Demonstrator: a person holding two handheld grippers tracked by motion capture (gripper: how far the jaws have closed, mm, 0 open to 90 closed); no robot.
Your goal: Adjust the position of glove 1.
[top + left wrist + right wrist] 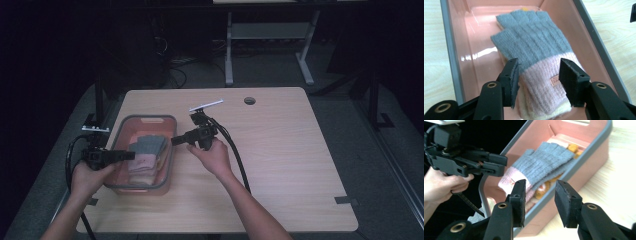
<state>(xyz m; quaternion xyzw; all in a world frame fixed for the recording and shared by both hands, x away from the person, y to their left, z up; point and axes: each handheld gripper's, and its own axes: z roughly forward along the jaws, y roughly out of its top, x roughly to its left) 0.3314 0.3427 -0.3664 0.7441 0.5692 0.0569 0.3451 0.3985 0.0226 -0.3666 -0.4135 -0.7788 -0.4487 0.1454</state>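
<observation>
Wooden table point(280, 150), pink bin point(167, 150), gloves point(147, 146) inside

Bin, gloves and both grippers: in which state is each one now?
Bin: upright on the table, no lid, gloves inside.
Grey-pink glove: flat, on top of the pile, not gripped.
Left gripper: open, over the glove's pink cuff.
Right gripper: open, at the bin's rim, holding nothing.
</observation>
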